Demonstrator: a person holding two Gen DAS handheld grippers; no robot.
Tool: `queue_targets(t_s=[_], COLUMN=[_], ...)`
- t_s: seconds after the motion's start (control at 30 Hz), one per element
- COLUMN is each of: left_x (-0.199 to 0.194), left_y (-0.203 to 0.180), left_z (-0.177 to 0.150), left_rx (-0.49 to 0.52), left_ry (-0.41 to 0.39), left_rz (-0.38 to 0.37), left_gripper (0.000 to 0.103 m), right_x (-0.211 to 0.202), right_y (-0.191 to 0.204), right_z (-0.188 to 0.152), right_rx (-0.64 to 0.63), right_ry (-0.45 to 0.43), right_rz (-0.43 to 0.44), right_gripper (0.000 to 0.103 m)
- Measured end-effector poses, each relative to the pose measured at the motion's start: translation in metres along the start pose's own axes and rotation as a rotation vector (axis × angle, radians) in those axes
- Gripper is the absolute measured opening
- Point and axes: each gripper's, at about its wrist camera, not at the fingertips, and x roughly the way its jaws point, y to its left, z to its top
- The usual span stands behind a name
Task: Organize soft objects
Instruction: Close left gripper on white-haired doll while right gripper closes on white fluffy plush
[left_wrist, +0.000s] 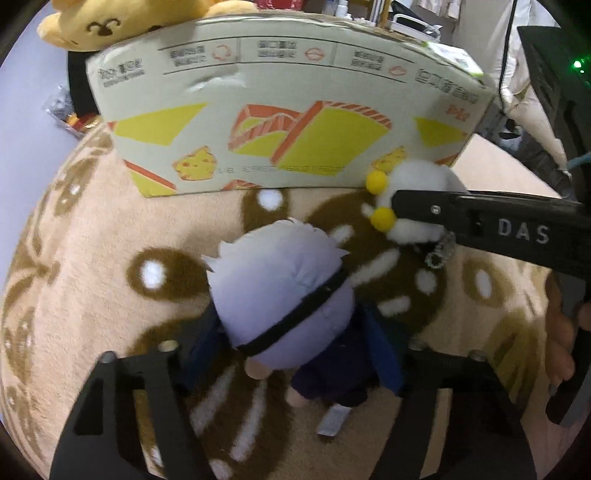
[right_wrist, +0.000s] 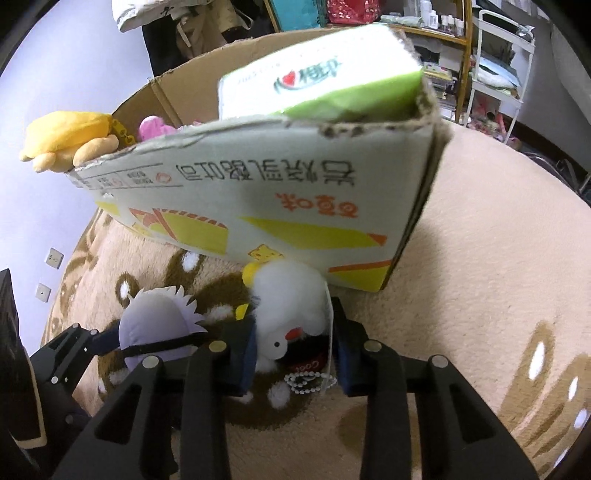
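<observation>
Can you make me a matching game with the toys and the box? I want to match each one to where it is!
Things:
1. white bird toy
2. grey-haired doll
3. yellow plush
4. cardboard box

Places:
A. hanging over the box's rim
B. between the right claw's pads
C. standing on the carpet
D. lying in front of the left claw

Pairs: 1-B, 2-D, 3-A, 4-C

The right claw (right_wrist: 293, 354) squeezes a white fluffy toy (right_wrist: 291, 306) on the rug (right_wrist: 480, 258), beside a cardboard box (right_wrist: 295, 192).

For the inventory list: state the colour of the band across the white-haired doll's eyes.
Black; the band on the doll shows best in the left wrist view.
</observation>
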Motion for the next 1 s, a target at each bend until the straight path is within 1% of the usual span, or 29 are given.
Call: queue_targets(t_s=[0.1, 0.2, 0.37, 0.67, 0.83, 1.0], left_x=[-0.004, -0.011, -0.02, -0.05, -0.069, -0.082], left_y=[0.003, 0.002, -0.002, 0.016, 0.012, 0.009], left_z=[-0.004, -0.007, -0.011, -0.011, -0.009, -0.002], left_rx=[-0.017, -0.015, 0.014, -0.057, -0.045, -0.04], left_ry=[-0.012, -0.024, -0.05, -0.101, -0.142, -0.184], left_rz=[0.002, 0.008, 0.051, 0.095, 0.124, 0.15], left_gripper=[0.061, 0.059, 0.059, 0.059, 0.059, 0.059], right_x=[-0.005, -0.009, -0.02, -0.039, -0.053, -0.073], right_y=[0.001, 0.005, 0.01, 0.016, 0.012, 0.014], right_z=[-0.002, -0.005, -0.008, -0.012, -0.017, -0.02], right_rx=[-0.004, -0.026, -0.045, -0.041, -0.019, -0.01], right_ry=[-0.002, -0.006, -0.025, -0.063, -0.086, -0.138], right_rz=[-0.008, -0.019, -0.016, -0.018, -0.001, 0.0], right_gripper=[0.036, 0.035, 0.035, 0.035, 0.035, 0.035])
